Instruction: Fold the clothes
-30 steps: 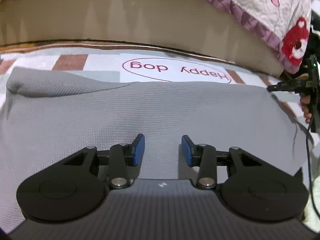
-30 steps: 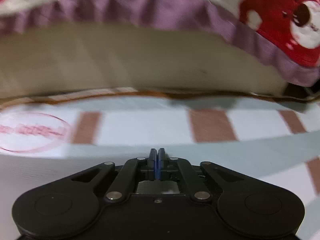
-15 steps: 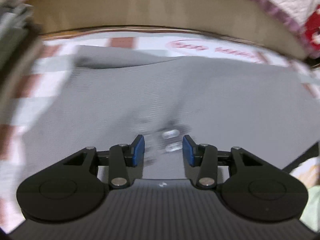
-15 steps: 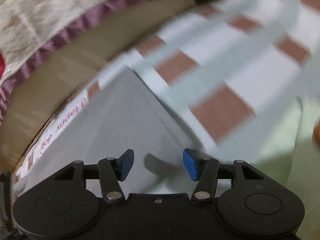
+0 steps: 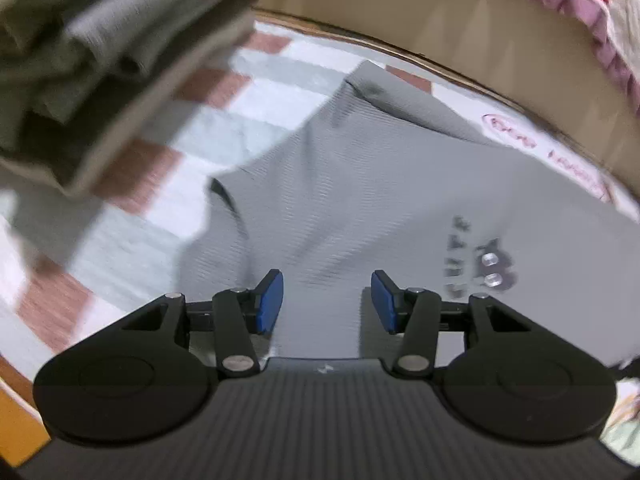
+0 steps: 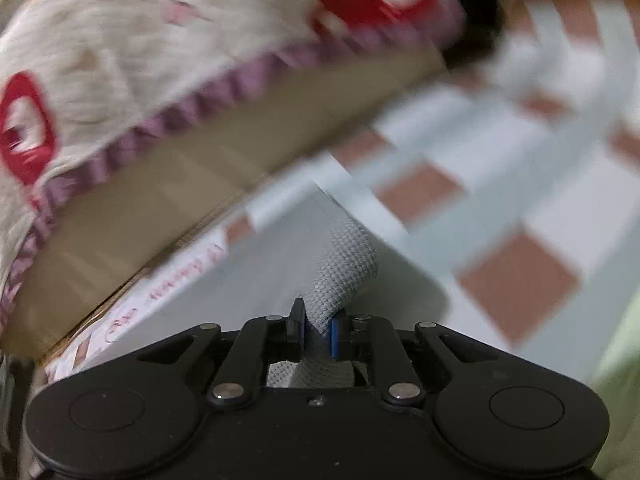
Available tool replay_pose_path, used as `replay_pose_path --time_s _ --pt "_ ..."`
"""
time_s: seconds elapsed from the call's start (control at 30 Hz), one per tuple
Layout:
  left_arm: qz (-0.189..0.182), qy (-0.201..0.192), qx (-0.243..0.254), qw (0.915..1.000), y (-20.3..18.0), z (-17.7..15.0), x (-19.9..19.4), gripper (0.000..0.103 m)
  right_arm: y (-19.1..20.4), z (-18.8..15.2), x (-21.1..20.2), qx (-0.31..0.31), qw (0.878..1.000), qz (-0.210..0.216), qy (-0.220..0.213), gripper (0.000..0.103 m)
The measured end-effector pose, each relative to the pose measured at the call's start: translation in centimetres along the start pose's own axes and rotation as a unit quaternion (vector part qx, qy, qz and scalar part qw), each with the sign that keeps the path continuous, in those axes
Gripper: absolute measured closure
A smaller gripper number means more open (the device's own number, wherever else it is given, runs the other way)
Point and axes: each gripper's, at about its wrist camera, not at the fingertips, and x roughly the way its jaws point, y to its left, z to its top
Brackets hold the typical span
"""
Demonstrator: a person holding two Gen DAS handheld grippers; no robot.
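1. Checked bedding (image 5: 256,92) in white, pale blue and brick-red squares is your work surface, with a tan bed edge (image 5: 460,32) and a frilled quilt (image 6: 120,60) printed in red behind it.
2. Your grey knit garment (image 5: 400,184) lies spread on that bedding; a small dark print with two shiny studs (image 5: 490,268) sits toward its right side in the left wrist view.
3. Your right gripper (image 6: 318,330) is closing its jaws on a bunched corner of the grey fabric (image 6: 348,264), and the blue pads already pinch it. Judging by the thick roll between them, you likely have more than one layer, so check before you lift.
4. Your left gripper (image 5: 327,300) hovers over the garment with its pads well apart and nothing between them. It needs its own hold, probably at the near left edge by the curved dark seam (image 5: 232,208).
5. Take that edge squarely and shallowly, so the cloth does not twist.
6. Once both corners are held, raise them together and keep the span between them taut, or the fold line will sag.
7. A stack of folded clothes (image 5: 100,60) sits close at the left; steer clear of it as you swing the fabric over.
8. Both views are blurred, so slow down before committing.
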Motion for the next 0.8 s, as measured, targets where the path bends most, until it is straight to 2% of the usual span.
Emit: replay_pose_path --time_s 0.07,0.1,0.13,0.2,0.27,0.33,0.47,0.5,0.57,0.63,0.67,0.73,0.8 --pt "0.009 0.009 -0.003 0.9999 1.1 0.4 0.0 0.055 1.3 1.3 -0.3 -0.021 1.0 0.0 -0.005 0.09" --pt "-0.003 0.021 -0.014 0.9997 1.8 0.8 0.1 0.055 1.9 1.6 -0.4 -0.03 1.0 -0.004 -0.005 0.09" --pt "-0.006 0.03 -0.002 0.9995 2.1 1.0 0.3 0.056 2.3 1.6 -0.4 -0.04 0.999 -0.01 -0.003 0.09" --pt "-0.003 0.042 0.046 0.9981 2.3 1.2 0.8 0.064 2.4 1.4 -0.1 -0.047 0.999 -0.025 0.005 0.09" --pt "-0.012 0.044 0.055 0.9974 2.6 1.3 0.7 0.064 1.8 0.7 0.2 -0.048 0.998 -0.042 0.014 0.09" --pt "-0.021 0.038 0.04 0.9983 3.4 1.5 0.2 0.064 1.2 0.1 0.4 -0.049 0.997 -0.057 0.022 0.091" --pt "0.028 0.011 -0.026 0.9992 6.4 1.8 -1.6 0.062 2.1 0.4 0.4 -0.06 0.996 -0.062 0.031 0.09" --pt "0.009 -0.001 -0.044 0.999 7.2 2.0 -2.2 0.064 2.6 0.9 0.2 -0.054 0.997 -0.052 0.03 0.09" --pt "-0.054 -0.03 -0.087 0.9943 8.9 2.4 -3.5 0.064 4.1 1.8 -0.1 -0.057 0.997 -0.032 0.027 0.09" --pt "-0.076 -0.085 -0.107 0.9877 8.9 2.7 -5.1 0.064 7.6 2.3 -0.7 -0.102 0.995 0.013 0.022 0.09" --pt "-0.074 -0.107 -0.094 0.9871 8.3 3.0 -5.8 0.064 9.8 2.4 -0.8 -0.121 0.991 0.044 0.024 0.09" --pt "-0.078 -0.127 -0.063 0.9869 6.6 3.2 -6.5 0.064 14.7 2.2 -0.9 -0.162 0.98 0.11 0.035 0.09" --pt "-0.117 -0.115 -0.061 0.9845 5.6 2.8 -6.3 0.064 20.5 1.2 -0.6 -0.214 0.959 0.18 0.054 0.09"
